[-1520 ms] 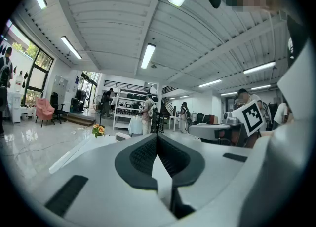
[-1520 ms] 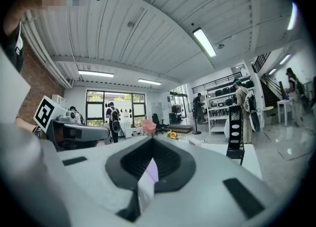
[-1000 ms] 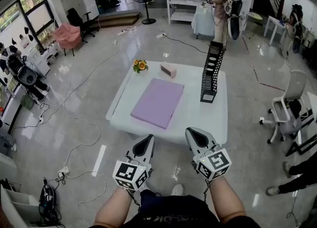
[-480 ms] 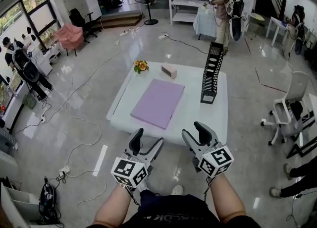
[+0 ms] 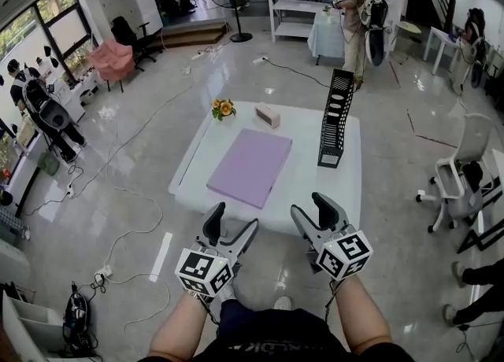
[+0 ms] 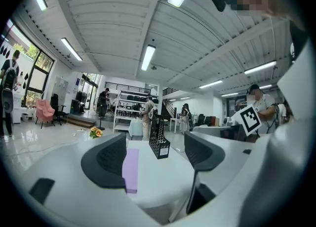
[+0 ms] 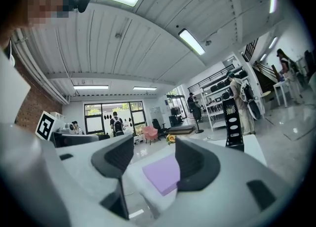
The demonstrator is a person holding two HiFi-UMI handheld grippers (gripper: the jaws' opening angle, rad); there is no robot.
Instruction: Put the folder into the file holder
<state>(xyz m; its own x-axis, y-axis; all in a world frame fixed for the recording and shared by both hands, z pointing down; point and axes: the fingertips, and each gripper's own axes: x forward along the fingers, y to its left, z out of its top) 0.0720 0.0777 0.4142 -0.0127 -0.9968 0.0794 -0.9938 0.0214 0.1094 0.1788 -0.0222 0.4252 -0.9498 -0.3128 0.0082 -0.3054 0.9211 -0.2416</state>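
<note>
Your purple folder [image 5: 250,167] lies flat on the white table [image 5: 315,181]. The black file holder [image 5: 336,119] stands upright to its right, apart from it. Your left gripper [image 5: 233,223] and right gripper [image 5: 311,209] hover before the table's near edge; their jaws have just been opening wide, with nothing between them.

The room was bright and evenly lit. Long ceiling lamps [image 6: 148,57] glowed overhead, and daylight entered through the windows [image 5: 39,22] at the head view's left. The polished floor [image 5: 394,116] showed pale glare and only soft shadows. Every view bulged toward its edges; the gripper views had dark corners. Up close, the left gripper [image 6: 155,148] and right gripper [image 7: 155,156] looked blurred.
</note>
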